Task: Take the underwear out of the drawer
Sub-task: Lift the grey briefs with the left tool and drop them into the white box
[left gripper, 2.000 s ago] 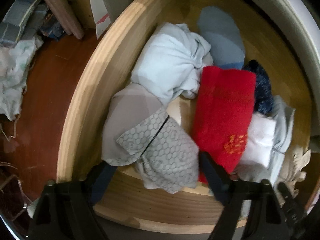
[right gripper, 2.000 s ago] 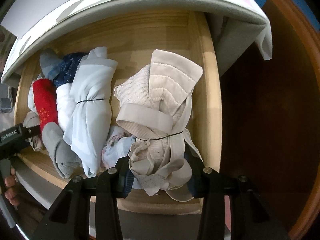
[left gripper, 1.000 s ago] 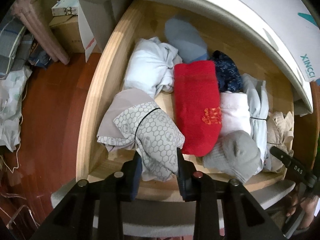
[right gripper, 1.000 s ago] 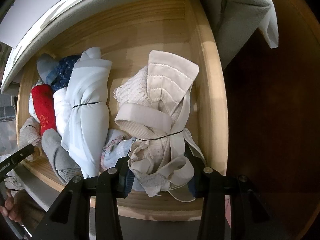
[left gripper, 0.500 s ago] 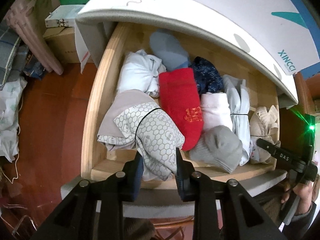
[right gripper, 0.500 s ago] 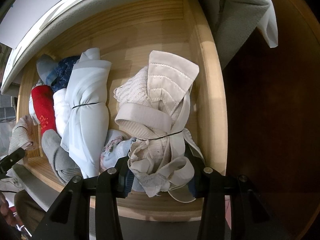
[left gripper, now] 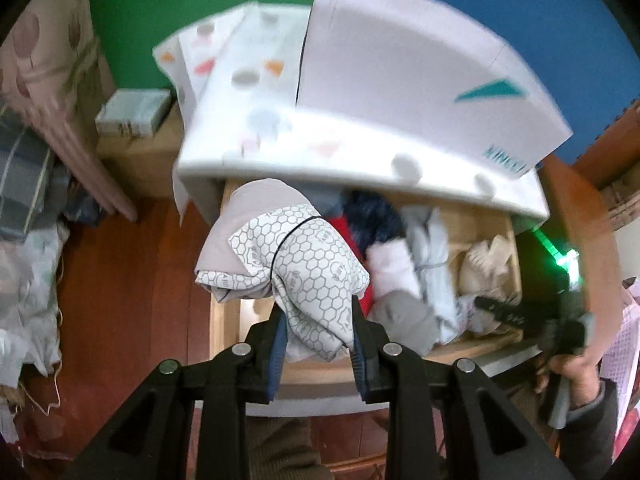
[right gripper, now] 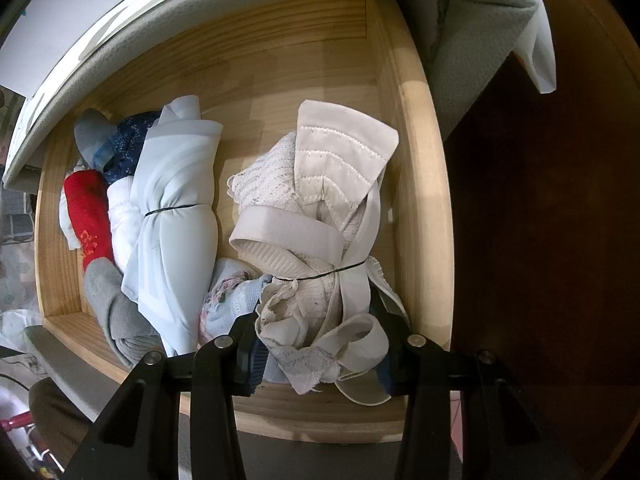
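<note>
Left claw (left gripper: 318,332) lifts honeycomb bundle (left gripper: 296,268); only right view shows cream bundle (right gripper: 320,248) clamped.

The drawer (right gripper: 416,200) was pale, smooth matt wood, and the bundles in it were soft cloth, the cream bundle (right gripper: 320,220) ribbed and lacy.

Open wooden drawer (right gripper: 418,184), rolled pale-blue bundle (right gripper: 172,216), red roll (right gripper: 90,216), grey roll (right gripper: 116,312), possibly socks.
</note>
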The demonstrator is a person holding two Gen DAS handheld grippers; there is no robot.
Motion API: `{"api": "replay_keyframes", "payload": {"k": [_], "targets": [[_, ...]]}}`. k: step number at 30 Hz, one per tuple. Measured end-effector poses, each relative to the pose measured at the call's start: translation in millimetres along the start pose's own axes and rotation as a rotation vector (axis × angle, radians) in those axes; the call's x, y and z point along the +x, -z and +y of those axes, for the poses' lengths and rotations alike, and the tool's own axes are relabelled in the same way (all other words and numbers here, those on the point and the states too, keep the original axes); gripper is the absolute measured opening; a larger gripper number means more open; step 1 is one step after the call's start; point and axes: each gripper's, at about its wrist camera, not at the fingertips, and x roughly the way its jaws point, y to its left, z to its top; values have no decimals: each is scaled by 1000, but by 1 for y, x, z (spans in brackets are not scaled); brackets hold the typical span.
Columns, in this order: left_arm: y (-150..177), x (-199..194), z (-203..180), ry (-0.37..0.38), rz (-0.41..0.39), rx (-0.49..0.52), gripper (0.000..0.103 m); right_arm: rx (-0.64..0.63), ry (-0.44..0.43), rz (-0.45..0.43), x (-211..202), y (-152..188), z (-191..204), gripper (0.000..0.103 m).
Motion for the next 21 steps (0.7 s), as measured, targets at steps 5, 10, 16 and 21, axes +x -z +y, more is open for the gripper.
{"api": "replay_keyframes", "payload": {"k": [5, 10, 16, 21], "targets": [[-23, -39, -9, 20, -107, 46, 28, -1, 0, 1, 0, 0, 0, 41], [-55, -69, -19, 41, -201, 74, 28, -2, 1, 2, 0, 0, 0, 41], [-108, -95, -39, 70, -306, 125, 28, -2, 1, 5, 2, 0, 0, 41], [-157, -92, -63, 80, -354, 196, 28, -3, 1, 5, 2, 0, -1, 42]]}}
